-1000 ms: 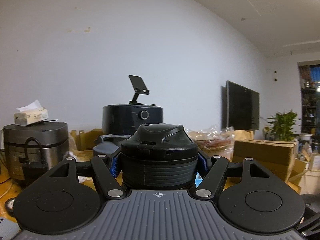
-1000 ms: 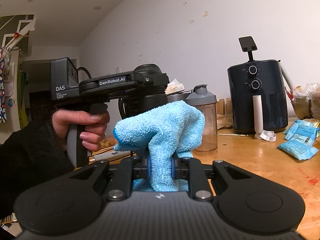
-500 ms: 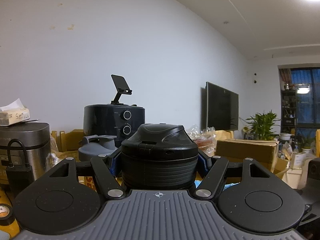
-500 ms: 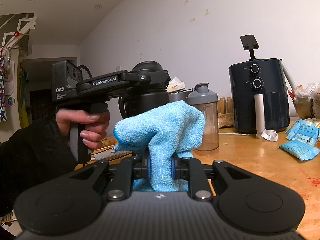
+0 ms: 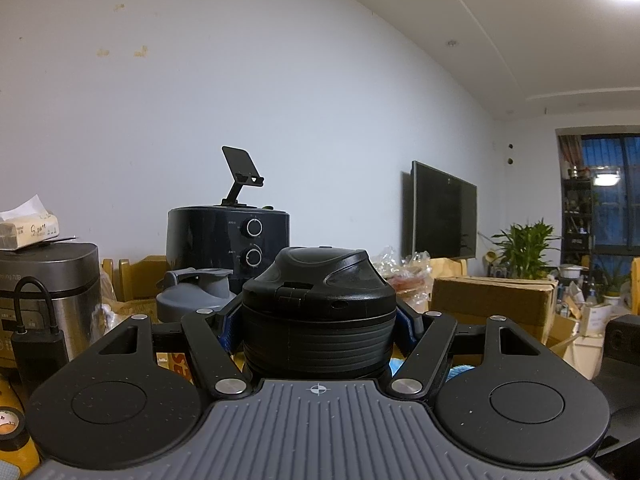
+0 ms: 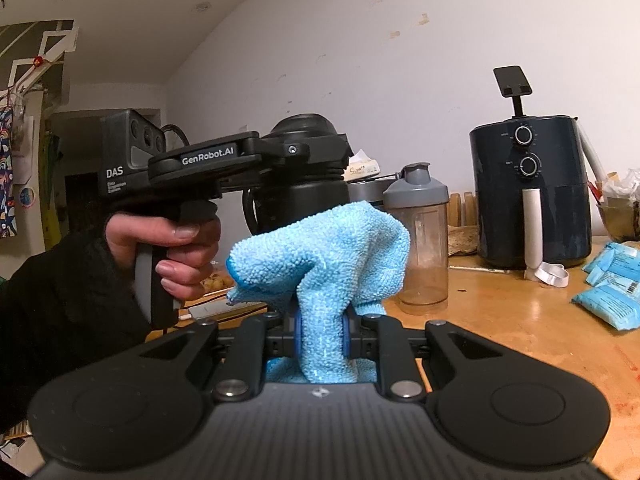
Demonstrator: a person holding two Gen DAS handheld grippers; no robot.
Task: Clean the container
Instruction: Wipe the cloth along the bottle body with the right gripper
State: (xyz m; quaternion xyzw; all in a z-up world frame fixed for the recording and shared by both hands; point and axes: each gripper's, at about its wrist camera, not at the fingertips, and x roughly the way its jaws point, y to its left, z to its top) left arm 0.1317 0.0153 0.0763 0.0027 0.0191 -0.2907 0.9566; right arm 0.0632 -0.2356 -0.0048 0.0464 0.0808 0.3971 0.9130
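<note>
Black lidded plastic container (image 5: 318, 312), upright, long axis vertical, clamped by left gripper (image 5: 318, 322) above wooden table (image 6: 520, 332). Right gripper (image 6: 322, 336) pinches blue microfibre cloth (image 6: 332, 256) just near-right. Grey-lidded shaker bottle (image 6: 420, 240) stands behind; open tabletop right.

From your right camera, the shaker bottle (image 6: 418, 240) stands on the surface (image 6: 520, 320) behind the cloth (image 6: 328, 264). The air fryer (image 6: 530, 188) is at 3 o'clock of it, with the packets (image 6: 612, 280) further at 3 o'clock.
</note>
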